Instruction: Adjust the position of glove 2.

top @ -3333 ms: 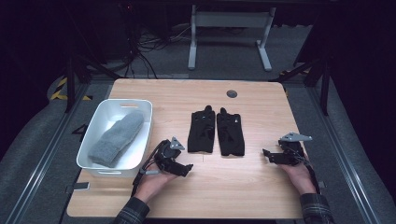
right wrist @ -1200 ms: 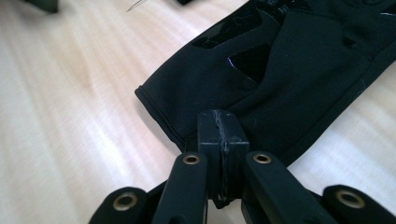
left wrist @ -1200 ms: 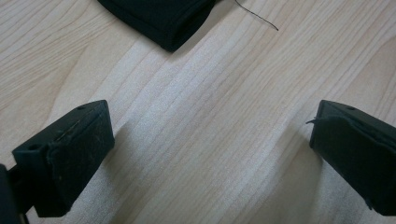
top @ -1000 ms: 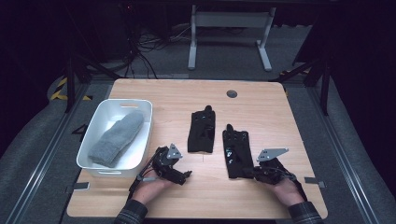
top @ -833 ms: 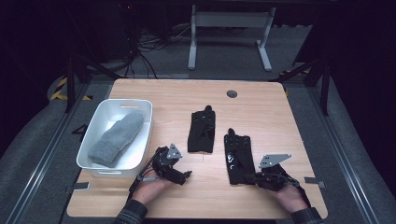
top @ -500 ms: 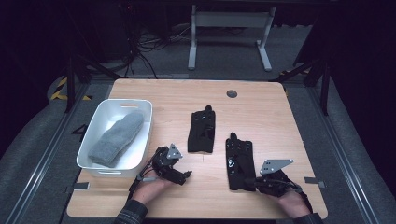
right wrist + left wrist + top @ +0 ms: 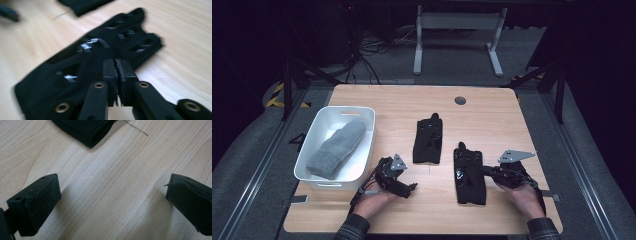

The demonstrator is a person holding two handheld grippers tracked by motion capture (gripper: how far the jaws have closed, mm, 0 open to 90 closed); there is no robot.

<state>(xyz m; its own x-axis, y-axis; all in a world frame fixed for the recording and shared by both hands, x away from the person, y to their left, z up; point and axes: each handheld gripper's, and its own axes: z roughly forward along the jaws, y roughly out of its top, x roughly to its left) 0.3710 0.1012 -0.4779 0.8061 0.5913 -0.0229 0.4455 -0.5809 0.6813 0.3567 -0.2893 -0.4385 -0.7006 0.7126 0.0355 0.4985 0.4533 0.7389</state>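
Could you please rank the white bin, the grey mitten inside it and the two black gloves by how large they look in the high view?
1. White bin, clearly largest.
2. Grey mitten, lying in the bin.
3. The two black gloves: the right-hand one under the right gripper and the middle one look alike, so no ranking between them.

Two black gloves [image 7: 428, 142] [image 7: 469, 172], the nearer one marked with small silvery-grey stripes, lie on a pale wood-grain bench [image 7: 402, 102]. A grey knitted mitten [image 7: 336, 148] sits in a white tub [image 7: 362, 160]. Both tools [image 7: 408, 189] [image 7: 482, 170] are black with grey plates, and the sleeves [image 7: 354, 231] at the bench's near edge are a dark plaid.
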